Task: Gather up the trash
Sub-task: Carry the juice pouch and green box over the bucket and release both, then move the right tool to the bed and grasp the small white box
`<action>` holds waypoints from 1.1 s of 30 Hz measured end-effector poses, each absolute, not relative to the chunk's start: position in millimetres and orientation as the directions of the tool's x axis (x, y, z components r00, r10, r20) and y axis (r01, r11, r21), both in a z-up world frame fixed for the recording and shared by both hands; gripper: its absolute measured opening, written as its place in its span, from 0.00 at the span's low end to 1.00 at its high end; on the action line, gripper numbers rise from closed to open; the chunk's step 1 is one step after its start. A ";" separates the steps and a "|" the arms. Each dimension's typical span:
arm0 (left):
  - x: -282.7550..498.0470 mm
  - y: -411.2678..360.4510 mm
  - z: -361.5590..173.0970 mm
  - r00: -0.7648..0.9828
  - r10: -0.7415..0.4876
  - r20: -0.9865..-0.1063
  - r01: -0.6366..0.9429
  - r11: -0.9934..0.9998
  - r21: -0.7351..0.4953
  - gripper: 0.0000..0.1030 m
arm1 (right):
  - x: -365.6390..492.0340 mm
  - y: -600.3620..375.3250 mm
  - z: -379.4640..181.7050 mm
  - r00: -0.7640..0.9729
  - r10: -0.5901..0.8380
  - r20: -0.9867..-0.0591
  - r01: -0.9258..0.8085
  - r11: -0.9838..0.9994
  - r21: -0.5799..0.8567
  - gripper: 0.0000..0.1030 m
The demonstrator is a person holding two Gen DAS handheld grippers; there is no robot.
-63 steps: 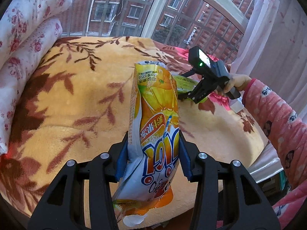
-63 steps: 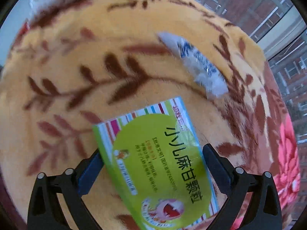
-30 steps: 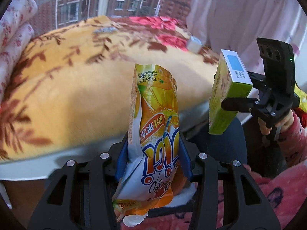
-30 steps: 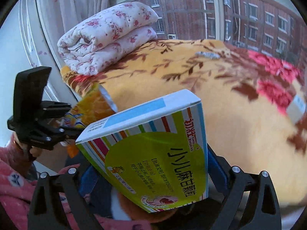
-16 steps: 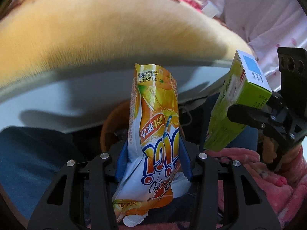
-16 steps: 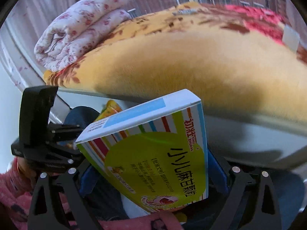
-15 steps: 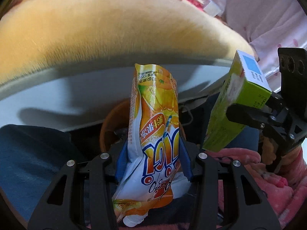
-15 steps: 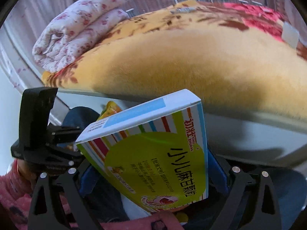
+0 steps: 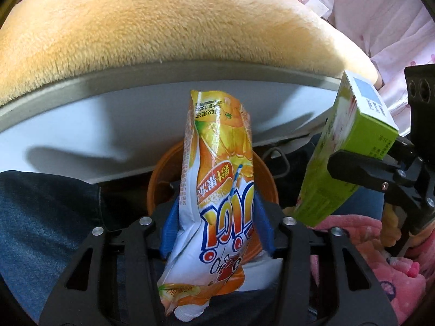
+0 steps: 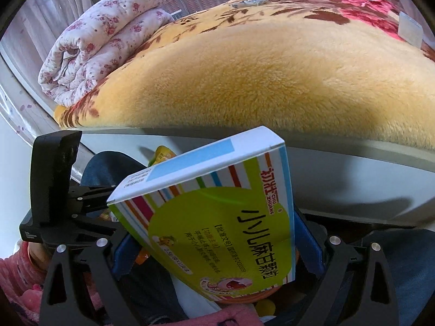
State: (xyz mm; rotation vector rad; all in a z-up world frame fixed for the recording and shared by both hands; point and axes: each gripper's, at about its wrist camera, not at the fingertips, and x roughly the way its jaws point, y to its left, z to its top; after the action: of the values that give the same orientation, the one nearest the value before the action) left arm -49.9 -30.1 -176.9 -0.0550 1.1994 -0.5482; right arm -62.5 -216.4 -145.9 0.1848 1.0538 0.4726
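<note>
My left gripper [image 9: 216, 225] is shut on an orange juice pouch [image 9: 218, 190] and holds it upright over an orange bin [image 9: 163, 179] below the bed edge. My right gripper [image 10: 214, 247] is shut on a green striped medicine box [image 10: 217, 222]. The box also shows in the left wrist view [image 9: 345, 152], to the right of the bin, held by the right gripper [image 9: 353, 168]. The pouch tip [image 10: 161, 153] peeks behind the box in the right wrist view, with the left gripper's body [image 10: 51, 182] at left. The bin's rim [image 10: 244, 297] shows under the box.
A yellow floral blanket [image 10: 258, 68] covers the bed above a white bed frame [image 9: 95, 125]. A folded floral quilt [image 10: 103, 32] lies at the far left. A plastic wrapper [image 10: 248, 1] and a small white packet [image 10: 410, 28] lie on the blanket. Blue jeans [image 9: 40, 228] flank the bin.
Both grippers have come down from the bed top with their items, below the bed edge. Over the last half second they have sunk slightly closer to the orange bin.
</note>
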 end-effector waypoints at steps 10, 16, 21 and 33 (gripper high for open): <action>-49.0 -22.6 -165.6 0.319 -0.406 -0.857 0.355 0.889 -0.289 0.81 | -64.4 -224.5 -132.6 0.442 0.476 -0.760 -0.279 0.878 0.388 0.95; -49.3 -22.3 -163.1 0.329 -0.400 -0.855 0.355 0.892 -0.281 0.81 | -66.4 -227.1 -130.4 0.440 0.487 -0.754 -0.278 0.873 0.401 0.95; -49.8 -25.3 -160.4 0.335 -0.400 -0.853 0.359 0.891 -0.277 0.81 | -67.8 -231.5 -126.8 0.452 0.481 -0.752 -0.275 0.876 0.395 0.95; -54.1 -14.1 -95.9 0.488 -0.399 -0.777 0.412 0.889 -0.198 0.87 | -66.5 -250.5 -86.1 0.560 0.437 -0.704 -0.280 0.900 0.335 0.95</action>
State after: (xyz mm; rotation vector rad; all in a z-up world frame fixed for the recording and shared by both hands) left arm -54.1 -14.1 -95.9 0.0154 0.9399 -0.4929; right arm -66.5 -250.5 -86.1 0.1934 0.8804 0.4251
